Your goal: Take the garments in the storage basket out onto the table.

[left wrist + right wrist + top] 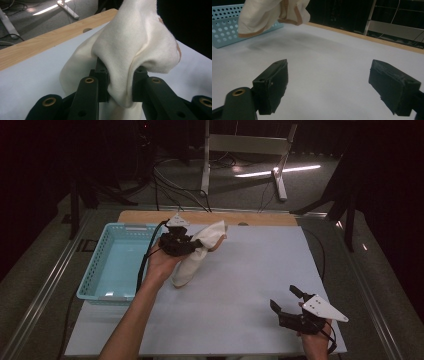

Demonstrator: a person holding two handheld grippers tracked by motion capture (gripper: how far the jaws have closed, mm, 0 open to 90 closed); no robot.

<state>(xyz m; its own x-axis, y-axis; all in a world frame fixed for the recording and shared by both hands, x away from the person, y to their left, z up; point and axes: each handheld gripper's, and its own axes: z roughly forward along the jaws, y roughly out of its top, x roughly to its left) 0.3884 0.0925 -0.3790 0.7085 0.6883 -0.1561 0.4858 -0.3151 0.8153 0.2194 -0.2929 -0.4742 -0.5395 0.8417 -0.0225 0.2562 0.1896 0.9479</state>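
A cream cloth [197,254] with a tan hem hangs in the air over the white table mat, just right of the light blue basket [114,261]. My left gripper [186,245] is shut on a thick fold of it; in the left gripper view the cloth [135,47] bulges up between the two black pads [102,75]. My right gripper [285,299] rests low near the mat's front right corner, jaws wide apart with nothing between them. In the right gripper view the cloth [265,13] hangs at the upper left, far beyond the open pads [273,85].
The perforated blue basket [224,27] stands on the mat's left side with nothing visible inside. A wooden table edge [210,217] runs along the back. White mat [250,270] stretches between the two grippers. Metal stands and cables lie on the floor beyond.
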